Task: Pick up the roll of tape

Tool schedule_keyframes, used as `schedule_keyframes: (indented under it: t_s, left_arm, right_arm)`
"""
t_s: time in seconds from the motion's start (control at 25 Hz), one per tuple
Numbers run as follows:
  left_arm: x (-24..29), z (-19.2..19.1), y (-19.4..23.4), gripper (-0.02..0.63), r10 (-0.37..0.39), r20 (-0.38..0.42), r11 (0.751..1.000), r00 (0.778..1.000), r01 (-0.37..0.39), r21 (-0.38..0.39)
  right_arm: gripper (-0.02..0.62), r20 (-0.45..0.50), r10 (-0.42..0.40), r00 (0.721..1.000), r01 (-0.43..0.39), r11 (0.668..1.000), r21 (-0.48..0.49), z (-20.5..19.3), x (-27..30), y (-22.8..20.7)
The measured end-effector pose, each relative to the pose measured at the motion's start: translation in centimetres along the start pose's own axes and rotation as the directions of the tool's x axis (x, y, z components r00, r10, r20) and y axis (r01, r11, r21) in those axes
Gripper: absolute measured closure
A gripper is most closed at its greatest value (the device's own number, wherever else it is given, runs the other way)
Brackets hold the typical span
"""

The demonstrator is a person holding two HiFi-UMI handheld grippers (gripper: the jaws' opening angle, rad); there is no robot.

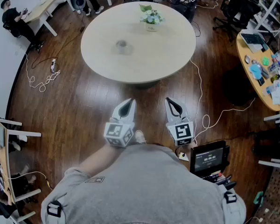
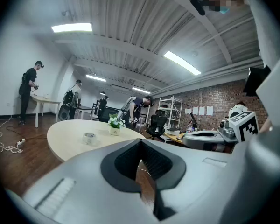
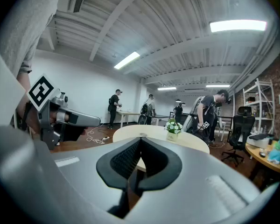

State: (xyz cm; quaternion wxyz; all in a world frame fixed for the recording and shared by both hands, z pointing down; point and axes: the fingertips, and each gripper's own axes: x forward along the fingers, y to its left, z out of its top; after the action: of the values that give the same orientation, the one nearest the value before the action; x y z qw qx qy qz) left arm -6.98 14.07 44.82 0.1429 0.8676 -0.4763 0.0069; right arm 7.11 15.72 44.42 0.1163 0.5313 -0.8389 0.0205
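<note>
While both tools hang on the near side of the round table [image 1: 168, 50], well short of its edge, the left gripper [image 1: 129, 103] and the right gripper [image 1: 170, 101] each have their jaws pressed together on nothing. The roll of tape [image 1: 122, 45] lies flat near the table's middle, with the potted flowers [image 1: 151, 18] beyond it by the far rim. Arriving with the jaws unopened would likely shove the light roll away, and overreaching could tip the pot.

A grey short-sleeved T-shirt [image 1: 144, 185] is worn, with 2 black strap buckles [image 1: 53, 209] seen at the shoulders. The left gripper [image 1: 129, 102] and right gripper [image 1: 169, 101] are shown as pale grey shells lined with black ribbed pads [image 2: 154, 160], each fitted with 1 cube [image 1: 118, 133] of black-and-white square markers.
</note>
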Motion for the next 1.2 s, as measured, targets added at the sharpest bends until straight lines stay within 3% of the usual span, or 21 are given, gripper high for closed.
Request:
schedule_keyframes:
  t_s: [0.28, 0.48, 0.88, 1.2]
  left_arm:
    - [3.5, 1.3, 6.0, 0.604, 0.002, 0.001, 1.000, 1.000, -0.002, -0.004]
    - [5.3, 1.4, 8.4, 0.604, 0.029, -0.016, 0.999, 0.999, -0.029, -0.027]
    - [12.8, 2.2, 13.3, 0.604, 0.123, -0.045, 0.991, 0.991, -0.125, -0.037]
    - [20.0, 3.8, 16.2, 0.604, 0.234, -0.064, 0.972, 0.970, -0.236, -0.019]
  right_arm:
    - [0.581, 0.007, -0.041, 0.999, 0.041, 0.999, 0.013, 1.5, 6.9, -0.7]
    - [0.581, -0.009, -0.023, 1.000, 0.023, 1.000, 0.006, 1.7, 10.1, -1.3]
    - [0.581, -0.011, 0.075, 0.997, -0.075, 0.997, 0.014, 2.2, 19.2, -5.3]
    - [0.581, -0.016, 0.174, 0.985, -0.174, 0.984, 0.028, 2.0, 25.8, -10.8]
